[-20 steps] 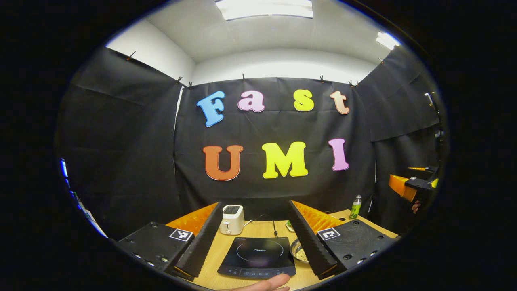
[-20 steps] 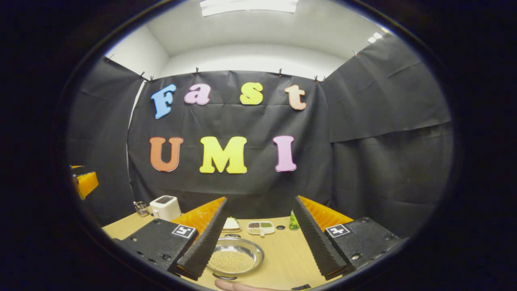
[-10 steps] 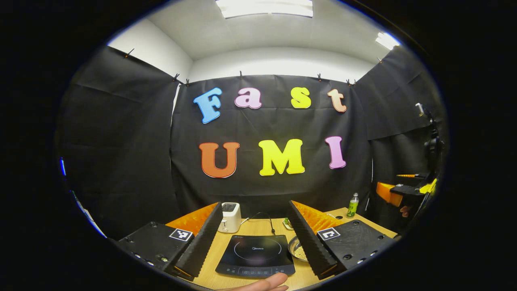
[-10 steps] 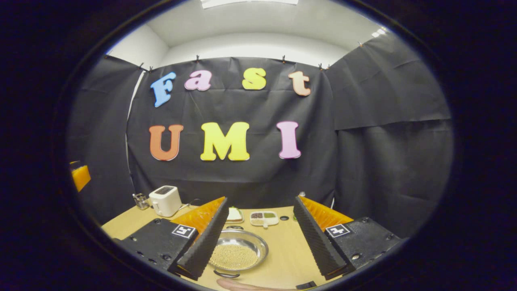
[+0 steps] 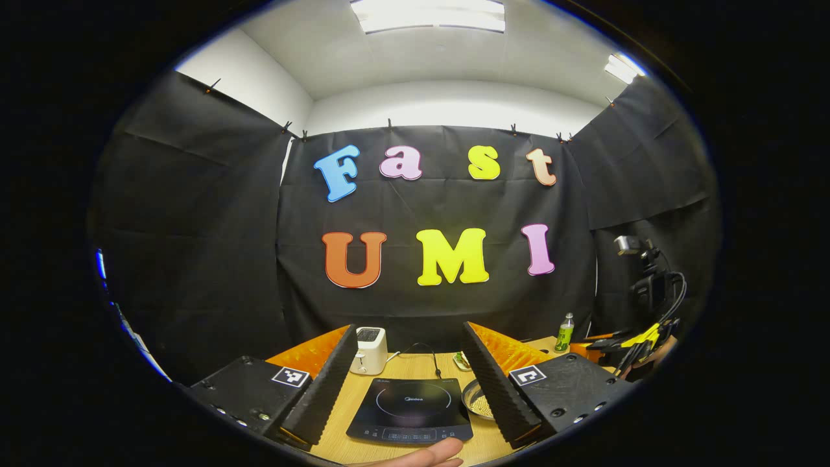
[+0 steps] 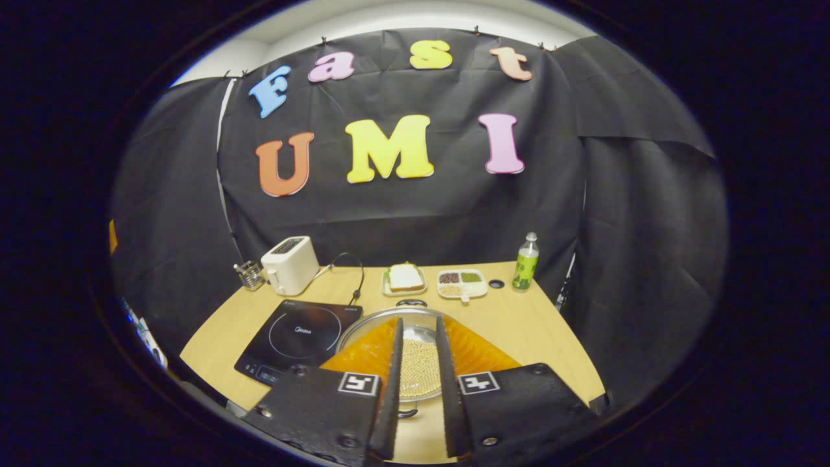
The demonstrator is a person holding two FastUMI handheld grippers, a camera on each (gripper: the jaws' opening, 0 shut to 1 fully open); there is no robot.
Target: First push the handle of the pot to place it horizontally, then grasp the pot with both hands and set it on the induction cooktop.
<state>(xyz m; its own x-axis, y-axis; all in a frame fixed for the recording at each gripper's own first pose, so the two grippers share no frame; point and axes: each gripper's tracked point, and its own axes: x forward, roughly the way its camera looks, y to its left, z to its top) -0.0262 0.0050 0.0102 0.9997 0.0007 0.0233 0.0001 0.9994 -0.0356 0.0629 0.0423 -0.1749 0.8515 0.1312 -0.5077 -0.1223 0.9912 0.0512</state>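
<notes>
A steel pot (image 6: 355, 326) filled with pale beads sits on the wooden table just right of the black induction cooktop (image 6: 298, 334). One small loop handle (image 6: 412, 302) is on its far side and another (image 6: 407, 412) on its near side. My right gripper (image 6: 418, 321) hovers over the pot, its jaws drawn together to a narrow slit with nothing between them. My left gripper (image 5: 410, 326) is wide open in front of the cooktop (image 5: 410, 412). The pot (image 5: 476, 402) peeks out beside its right finger. The right gripper (image 5: 622, 350) shows at the far right.
A white toaster (image 6: 288, 264) and its cord stand behind the cooktop, with a small glass (image 6: 248, 275) to its left. A sandwich plate (image 6: 405, 279), a divided dish (image 6: 462, 283) and a green bottle (image 6: 525, 263) line the back. A person's fingertip (image 5: 428, 454) shows at the bottom.
My right gripper has tipped downward over the pot and its jaws have gone from wide open to nearly touching. The left gripper has hardly moved.
</notes>
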